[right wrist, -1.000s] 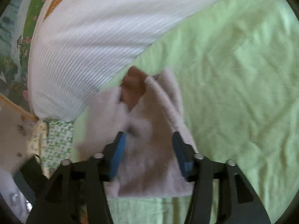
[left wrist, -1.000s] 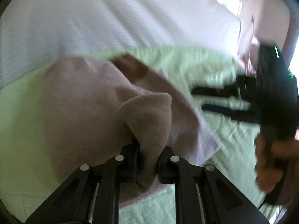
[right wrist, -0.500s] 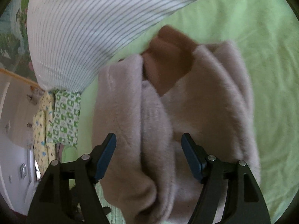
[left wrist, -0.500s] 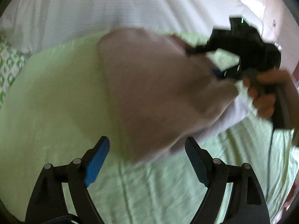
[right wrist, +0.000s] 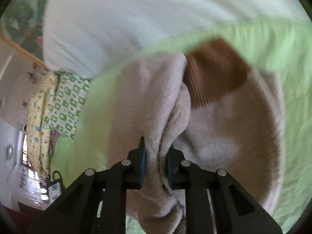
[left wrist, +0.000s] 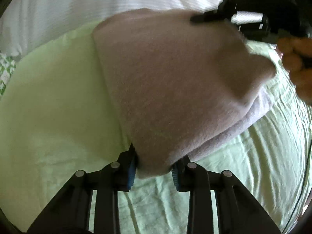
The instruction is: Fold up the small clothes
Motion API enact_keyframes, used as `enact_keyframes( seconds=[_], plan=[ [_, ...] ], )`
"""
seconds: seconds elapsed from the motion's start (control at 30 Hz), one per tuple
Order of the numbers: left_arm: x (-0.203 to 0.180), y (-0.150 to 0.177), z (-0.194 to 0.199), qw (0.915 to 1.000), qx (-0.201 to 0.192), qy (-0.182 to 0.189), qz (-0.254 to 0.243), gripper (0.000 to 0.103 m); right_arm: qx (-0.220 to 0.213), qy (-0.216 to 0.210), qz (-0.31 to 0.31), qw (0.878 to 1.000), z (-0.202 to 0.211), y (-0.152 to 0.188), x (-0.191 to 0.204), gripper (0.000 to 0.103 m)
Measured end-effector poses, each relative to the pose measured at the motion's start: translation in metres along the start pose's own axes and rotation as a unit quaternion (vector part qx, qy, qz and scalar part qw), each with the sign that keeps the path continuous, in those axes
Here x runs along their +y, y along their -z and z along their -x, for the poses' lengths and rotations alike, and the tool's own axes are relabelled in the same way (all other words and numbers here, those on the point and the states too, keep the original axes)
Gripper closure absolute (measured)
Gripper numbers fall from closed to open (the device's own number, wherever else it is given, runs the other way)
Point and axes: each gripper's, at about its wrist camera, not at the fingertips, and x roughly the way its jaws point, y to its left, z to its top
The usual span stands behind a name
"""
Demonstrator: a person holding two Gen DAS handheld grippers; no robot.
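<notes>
A small beige fleece garment [left wrist: 175,81] with a brown ribbed collar [right wrist: 212,74] lies folded on the light green bed sheet [left wrist: 48,107]. My left gripper [left wrist: 154,167] is closed on the garment's near edge. My right gripper [right wrist: 155,161] is shut on bunched fleece folds [right wrist: 165,120] at another part of the garment. In the left wrist view the right gripper [left wrist: 234,17] shows at the garment's far edge, blurred, with the hand that holds it [left wrist: 298,62].
A white striped pillow or duvet [left wrist: 97,3] lies along the far side of the sheet. Patterned green and yellow folded cloths [right wrist: 58,105] lie at the left in the right wrist view. A cable [left wrist: 308,156] runs down the right edge.
Both grippers were open half a second ago and have closed on the garment. The left gripper let go of a fold, then moved in to the near edge.
</notes>
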Motion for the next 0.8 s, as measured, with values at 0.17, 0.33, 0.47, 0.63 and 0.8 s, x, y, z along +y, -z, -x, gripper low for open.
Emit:
enact_keyframes(
  seconds=[0.17,0.33,0.47,0.63,0.8],
  plan=[
    [-0.017,-0.008,0.006,0.9997,-0.014,0.011,-0.018,0.076,-0.092,0.005,0.006,0.996,0.077,-0.011,0.009,0.086],
    [-0.024,-0.014,-0.011,0.9997,0.009,0.023,-0.01,0.086,-0.06,0.082,-0.042,0.994,0.07,0.006,-0.052,0.086],
    [-0.005,-0.016,-0.02,0.9964,0.031,0.055,0.057,0.086,-0.043,0.085,-0.059,0.994,0.044,0.024,-0.074,0.086],
    [0.014,-0.015,-0.026,0.9867,0.048,0.09,0.127,0.086,-0.048,0.116,-0.035,0.991,0.029,0.029,-0.061,0.085],
    [0.004,-0.008,-0.017,0.9892,0.05,0.075,0.116,0.086,-0.046,0.137,-0.032,0.989,0.02,0.028,-0.062,0.084]
  ],
)
